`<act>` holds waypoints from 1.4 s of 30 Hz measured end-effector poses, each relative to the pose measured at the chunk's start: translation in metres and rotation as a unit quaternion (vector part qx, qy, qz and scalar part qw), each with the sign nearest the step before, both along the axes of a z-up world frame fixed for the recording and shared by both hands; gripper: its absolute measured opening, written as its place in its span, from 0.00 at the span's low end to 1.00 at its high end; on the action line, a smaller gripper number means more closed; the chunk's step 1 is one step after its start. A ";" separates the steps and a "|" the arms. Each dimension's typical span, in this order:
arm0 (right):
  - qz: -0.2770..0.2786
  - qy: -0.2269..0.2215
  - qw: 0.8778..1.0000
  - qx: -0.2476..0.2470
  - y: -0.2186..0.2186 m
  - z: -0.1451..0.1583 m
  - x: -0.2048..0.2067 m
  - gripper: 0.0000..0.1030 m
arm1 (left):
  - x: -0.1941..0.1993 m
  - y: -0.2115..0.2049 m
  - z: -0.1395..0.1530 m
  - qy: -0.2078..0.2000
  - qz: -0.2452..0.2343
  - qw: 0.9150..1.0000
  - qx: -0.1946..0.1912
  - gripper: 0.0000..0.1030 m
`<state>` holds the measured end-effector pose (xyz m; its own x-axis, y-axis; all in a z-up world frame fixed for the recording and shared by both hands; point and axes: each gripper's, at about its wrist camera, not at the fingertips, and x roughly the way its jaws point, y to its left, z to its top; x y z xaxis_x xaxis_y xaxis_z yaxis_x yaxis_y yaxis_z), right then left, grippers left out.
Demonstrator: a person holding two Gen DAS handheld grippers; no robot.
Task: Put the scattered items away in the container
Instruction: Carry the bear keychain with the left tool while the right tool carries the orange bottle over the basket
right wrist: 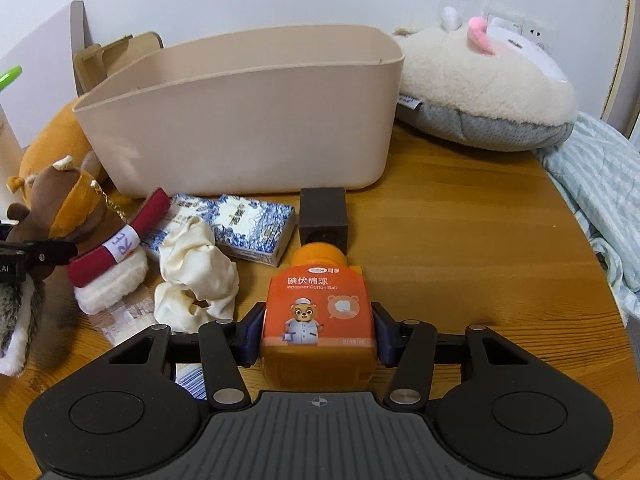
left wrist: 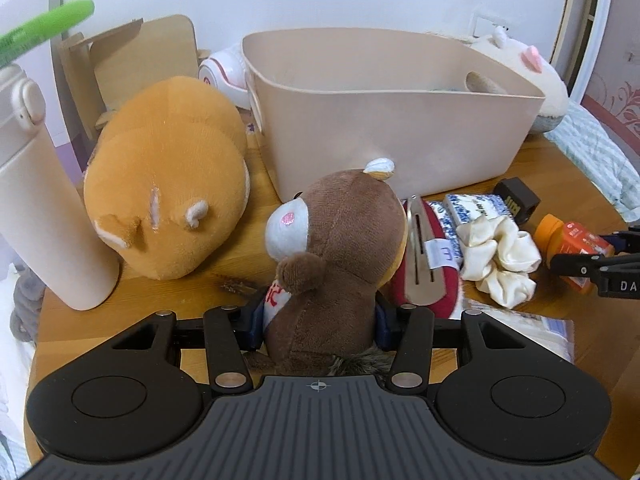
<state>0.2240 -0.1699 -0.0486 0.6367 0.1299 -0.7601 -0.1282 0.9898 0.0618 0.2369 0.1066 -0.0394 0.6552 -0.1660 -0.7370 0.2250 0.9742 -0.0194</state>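
Note:
A beige plastic bin (left wrist: 384, 120) stands at the back of the round wooden table (right wrist: 460, 240); it also shows in the right wrist view (right wrist: 240, 132). My left gripper (left wrist: 318, 330) is shut on a brown plush raccoon (left wrist: 340, 256), in front of the bin. My right gripper (right wrist: 318, 338) is shut on an orange iodophor cotton-ball bottle (right wrist: 320, 316) that lies on the table. Between them lie a cream scrunchie (right wrist: 196, 276), blue-white tissue packs (right wrist: 252, 232), a red and white plush piece with a metal hair clip (left wrist: 424, 256) and a small dark box (right wrist: 323, 216).
A big orange plush (left wrist: 164, 184) and a cream tumbler (left wrist: 44, 208) stand left of the bin. A cream plush slipper (right wrist: 480, 92) lies right of it. Cardboard (left wrist: 132, 60) leans behind. A striped cloth (right wrist: 600, 208) hangs at the table's right edge.

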 end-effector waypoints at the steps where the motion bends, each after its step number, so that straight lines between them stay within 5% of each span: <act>1: 0.000 -0.004 1.000 0.002 -0.001 0.003 -0.002 0.48 | -0.002 -0.001 0.003 -0.003 -0.001 1.000 0.000 0.49; 24: 0.019 -0.097 0.995 0.024 -0.017 0.093 0.001 0.48 | -0.007 -0.024 0.085 -0.076 -0.025 0.997 -0.012 0.49; 31: 0.021 -0.129 0.991 0.020 -0.019 0.124 0.019 0.49 | 0.018 -0.034 0.111 -0.098 -0.010 0.995 -0.010 0.49; 42: 0.041 -0.117 0.992 0.022 -0.009 0.145 0.076 0.48 | 0.074 -0.048 0.129 -0.102 0.001 0.995 0.003 0.49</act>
